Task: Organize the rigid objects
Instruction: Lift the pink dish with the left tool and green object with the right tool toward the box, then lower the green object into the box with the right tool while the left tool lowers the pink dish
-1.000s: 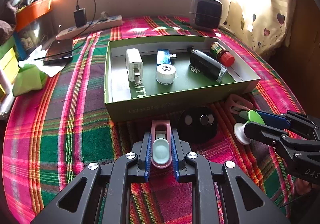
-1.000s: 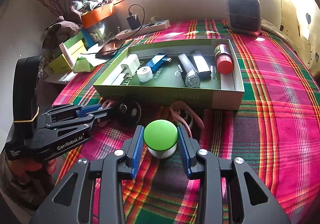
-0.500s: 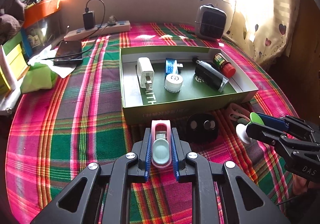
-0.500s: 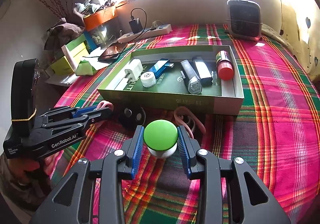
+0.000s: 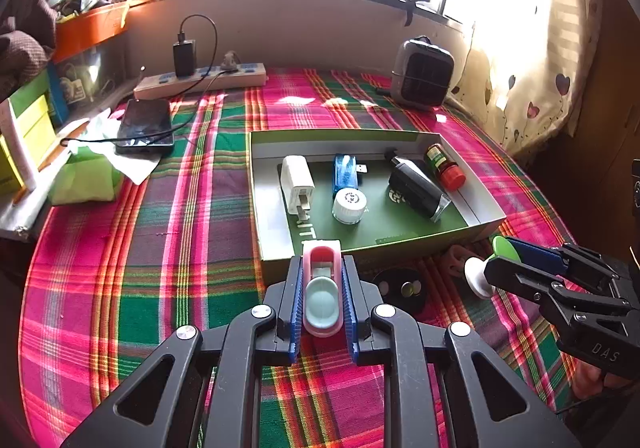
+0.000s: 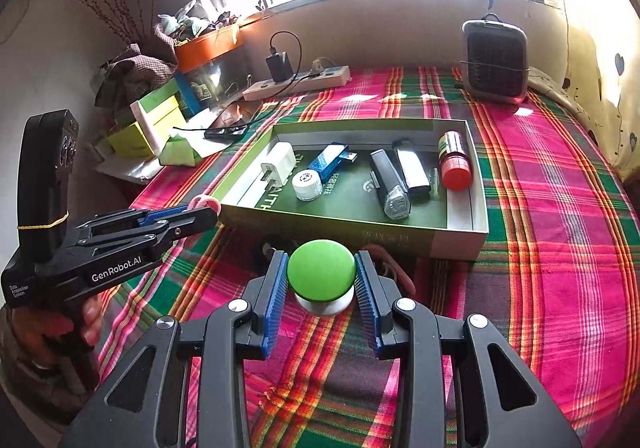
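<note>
Holding two loose items at once, one per gripper, both short of the green box (image 5: 400, 244).

Far left of the plaid cloth (image 5: 120, 268): phone (image 5: 146, 124) and power strip (image 5: 200, 80). Not my concern, well apart from the work.

Left gripper (image 5: 322, 296): jaws pinched fully in on the pink clip (image 5: 322, 288), pads flat on its long sides, so it sits straight along the fingers. Clip's tip overlaps the box's near wall in this view; I judge it's lifted clear of the cloth, ready to go over the wall.

Box middle: white charger (image 5: 297, 182), blue USB stick (image 5: 345, 172), white cap (image 5: 349, 204), black tube (image 5: 418, 190), red-capped bottle (image 5: 445, 168). They lie roughly side by side, so there's free floor at the near edge for more.

Just outside the near wall on the cloth: a black disc (image 5: 400, 288) and another pink clip (image 5: 454, 254), still to be collected.

Right gripper (image 6: 321, 282): jaws partly open, closed around the green-topped knob (image 6: 321, 274). Pads grip the cap's rim; white base hangs below.

Next, I'd say: clip into the box first, knob after.
</note>
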A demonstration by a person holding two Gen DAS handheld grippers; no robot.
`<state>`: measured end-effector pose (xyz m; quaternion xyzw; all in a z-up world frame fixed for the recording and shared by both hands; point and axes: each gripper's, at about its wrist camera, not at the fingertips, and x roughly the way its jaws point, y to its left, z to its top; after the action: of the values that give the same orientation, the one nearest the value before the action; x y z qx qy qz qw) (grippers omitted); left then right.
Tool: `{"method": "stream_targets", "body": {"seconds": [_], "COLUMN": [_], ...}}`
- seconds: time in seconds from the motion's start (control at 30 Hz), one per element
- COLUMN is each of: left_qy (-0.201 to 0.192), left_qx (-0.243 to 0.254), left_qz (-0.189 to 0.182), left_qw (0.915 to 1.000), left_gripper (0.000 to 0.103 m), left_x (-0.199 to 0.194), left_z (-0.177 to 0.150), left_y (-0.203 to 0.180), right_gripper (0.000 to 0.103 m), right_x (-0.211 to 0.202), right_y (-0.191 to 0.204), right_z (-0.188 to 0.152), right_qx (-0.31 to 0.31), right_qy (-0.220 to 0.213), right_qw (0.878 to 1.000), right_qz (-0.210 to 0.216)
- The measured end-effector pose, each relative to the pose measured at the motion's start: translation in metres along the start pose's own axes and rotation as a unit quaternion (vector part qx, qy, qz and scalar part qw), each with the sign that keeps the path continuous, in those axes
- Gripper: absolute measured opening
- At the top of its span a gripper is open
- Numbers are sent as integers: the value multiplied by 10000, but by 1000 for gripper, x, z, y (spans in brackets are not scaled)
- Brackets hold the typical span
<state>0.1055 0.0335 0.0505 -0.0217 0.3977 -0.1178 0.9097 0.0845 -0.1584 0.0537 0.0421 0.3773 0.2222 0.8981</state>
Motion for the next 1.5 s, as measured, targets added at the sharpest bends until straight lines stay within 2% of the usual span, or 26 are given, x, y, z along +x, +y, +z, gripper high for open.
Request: {"method": "stream_targets", "body": {"seconds": [0.33,0.83,1.13,1.5], "left_qy": [17,154,322,432], "left_qx": [-57,-57,-60,-64], "left_qz": [-94,-152,-144,-116], "left_qw": [9999,9997,9994,9990], "left_gripper": [17,17,17,17], "left_x": [12,42,60,72], "left_z": [16,34,36,35], "left_y": [2,2,2,3], "right_gripper": [35,35,35,35], "right_x": [9,57,86,101], "right_y": [6,-12,-22,-22], "right_z": [29,70,74,73], "right_qx": [-126,95,163,143], "right_qy": [-123,-7,238,355], "right_qw": [9998,9999,9996,9993], "right_qz": [-41,-59,-28,48]}}
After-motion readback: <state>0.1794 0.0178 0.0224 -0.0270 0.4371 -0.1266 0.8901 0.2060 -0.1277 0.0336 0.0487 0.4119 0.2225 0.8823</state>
